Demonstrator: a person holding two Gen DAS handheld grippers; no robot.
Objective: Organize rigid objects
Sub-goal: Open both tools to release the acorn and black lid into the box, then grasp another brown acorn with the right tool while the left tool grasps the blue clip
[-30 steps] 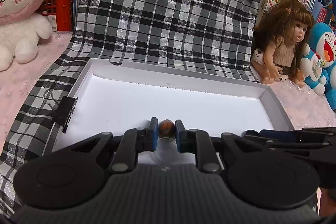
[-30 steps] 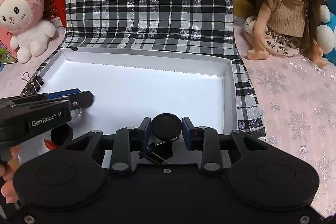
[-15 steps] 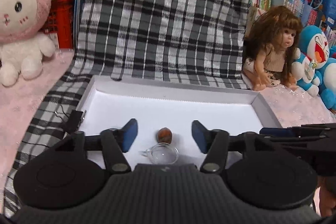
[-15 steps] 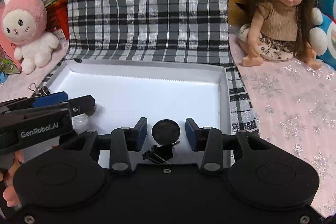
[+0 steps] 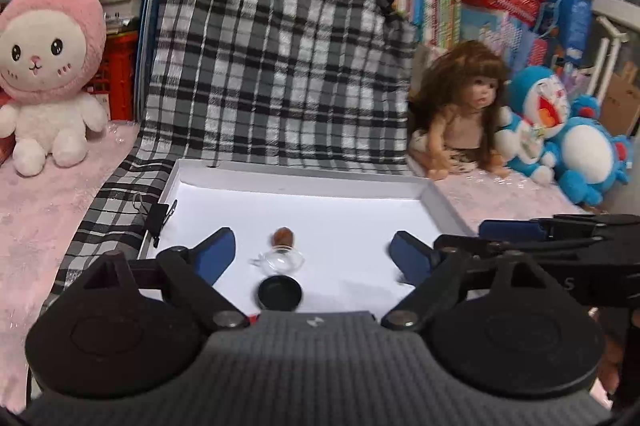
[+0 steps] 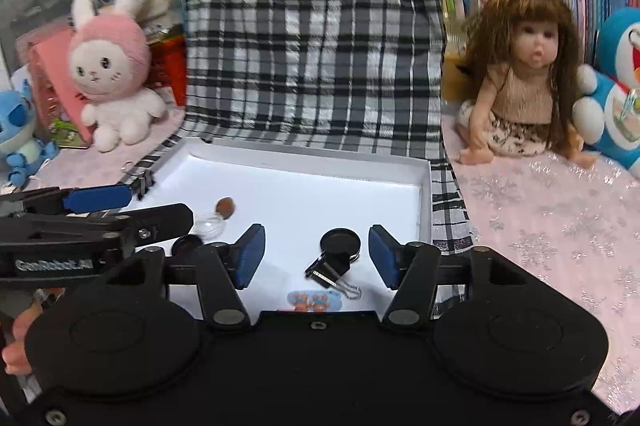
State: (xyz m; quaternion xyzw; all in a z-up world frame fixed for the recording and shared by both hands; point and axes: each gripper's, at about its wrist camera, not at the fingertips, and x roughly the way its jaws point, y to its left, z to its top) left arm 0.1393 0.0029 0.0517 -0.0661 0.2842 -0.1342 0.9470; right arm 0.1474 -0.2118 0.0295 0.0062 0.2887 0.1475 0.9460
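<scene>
On the plaid cloth (image 5: 280,74), a white tray (image 5: 304,182) between plush toys.

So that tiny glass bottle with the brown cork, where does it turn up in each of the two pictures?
Left wrist view: the glass bottle lies low in the middle, in the white tray, between the open left gripper's fingers, touching neither.
Right wrist view: the bottle lies at left of centre, just past the left gripper's tip.
Shared landmark: the pink bunny plush, beyond the tray's left side.
</scene>
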